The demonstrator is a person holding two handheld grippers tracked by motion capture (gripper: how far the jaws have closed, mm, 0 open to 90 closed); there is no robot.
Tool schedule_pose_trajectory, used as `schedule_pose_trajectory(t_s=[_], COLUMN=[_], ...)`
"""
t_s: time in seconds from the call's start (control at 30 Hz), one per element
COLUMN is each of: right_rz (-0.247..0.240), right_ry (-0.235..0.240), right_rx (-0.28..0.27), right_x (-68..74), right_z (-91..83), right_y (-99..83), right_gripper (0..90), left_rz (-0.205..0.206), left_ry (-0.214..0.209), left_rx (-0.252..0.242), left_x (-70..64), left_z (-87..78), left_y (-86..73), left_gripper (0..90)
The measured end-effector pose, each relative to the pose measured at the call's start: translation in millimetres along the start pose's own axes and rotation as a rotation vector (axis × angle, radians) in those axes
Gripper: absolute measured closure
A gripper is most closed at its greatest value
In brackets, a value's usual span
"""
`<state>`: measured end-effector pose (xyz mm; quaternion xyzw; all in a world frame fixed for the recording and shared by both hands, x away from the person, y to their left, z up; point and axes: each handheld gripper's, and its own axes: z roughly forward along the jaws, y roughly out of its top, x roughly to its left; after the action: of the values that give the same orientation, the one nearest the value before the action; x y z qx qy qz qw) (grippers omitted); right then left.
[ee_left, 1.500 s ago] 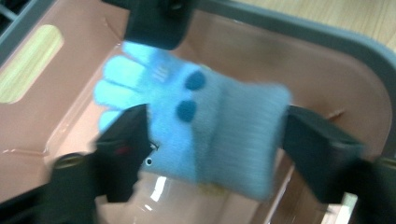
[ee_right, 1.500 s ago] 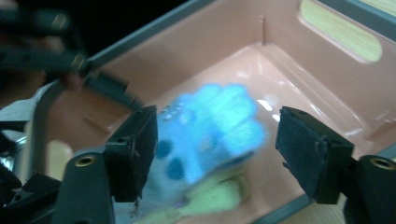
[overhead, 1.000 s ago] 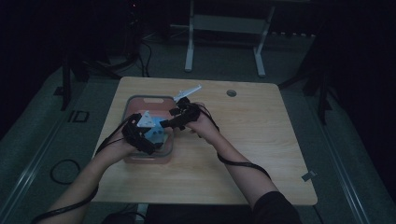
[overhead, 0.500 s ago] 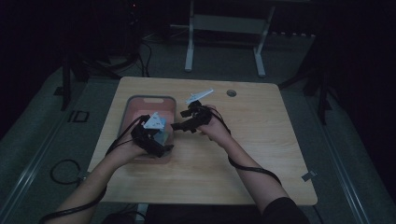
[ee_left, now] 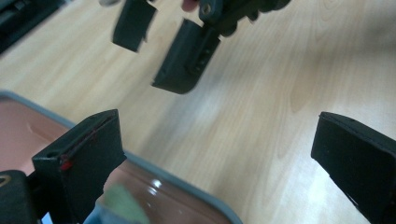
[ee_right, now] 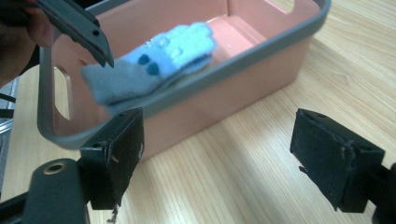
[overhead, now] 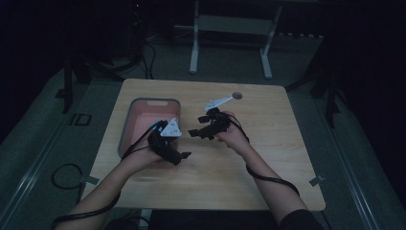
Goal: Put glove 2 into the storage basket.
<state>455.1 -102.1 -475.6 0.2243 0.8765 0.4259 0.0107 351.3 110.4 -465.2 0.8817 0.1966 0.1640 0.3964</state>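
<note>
A pink bin with a grey rim (overhead: 125, 128) stands on the left part of the wooden table. A light blue and grey sock (ee_right: 154, 60) with dark blue dots lies inside it. My left gripper (overhead: 181, 157) is open just off the bin's near right corner, over bare wood, with nothing between its jaws. In the left gripper view the left gripper (ee_left: 215, 158) looks across the bin's rim (ee_left: 187, 186) at the other gripper's jaws. My right gripper (overhead: 197, 128) is open to the right of the bin. In its own view the right gripper (ee_right: 224, 154) faces the bin's side wall (ee_right: 243, 88).
A small round grey disc (overhead: 236, 96) sits near the table's far edge. Bare wood stretches to the right and toward the near edge. Behind the table stands a white metal frame (overhead: 194, 48). A black cable (overhead: 64, 175) loops on the floor at left.
Both grippers have come away from over the bin: the right one rightward onto the table, the left one toward the bin's near right corner. The sock stays in the bin.
</note>
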Motion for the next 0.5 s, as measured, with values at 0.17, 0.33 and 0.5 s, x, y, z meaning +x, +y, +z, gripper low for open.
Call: schedule_pose_trajectory(t_s=[0.17,0.33,0.5], right_rz=[0.008,0.012,0.026], right_ry=[-0.016,-0.022,-0.031], right_rx=[0.006,0.011,0.017], right_x=[-3.6,-6.1,-9.0], right_z=[-8.6,-16.1,-23.9], right_y=[-9.7,-20.7,-31.8], right_gripper=[17.7,17.7,17.7], left_rz=[0.000,0.011,0.021], left_ry=[-0.027,-0.064,-0.089], left_rx=[0.005,0.009,0.007], left_x=[-4.7,-11.5,-17.4], left_z=[9.3,17.1,24.5], left_y=[4.5,9.5,13.5], left_gripper=[2.6,2.6,2.6])
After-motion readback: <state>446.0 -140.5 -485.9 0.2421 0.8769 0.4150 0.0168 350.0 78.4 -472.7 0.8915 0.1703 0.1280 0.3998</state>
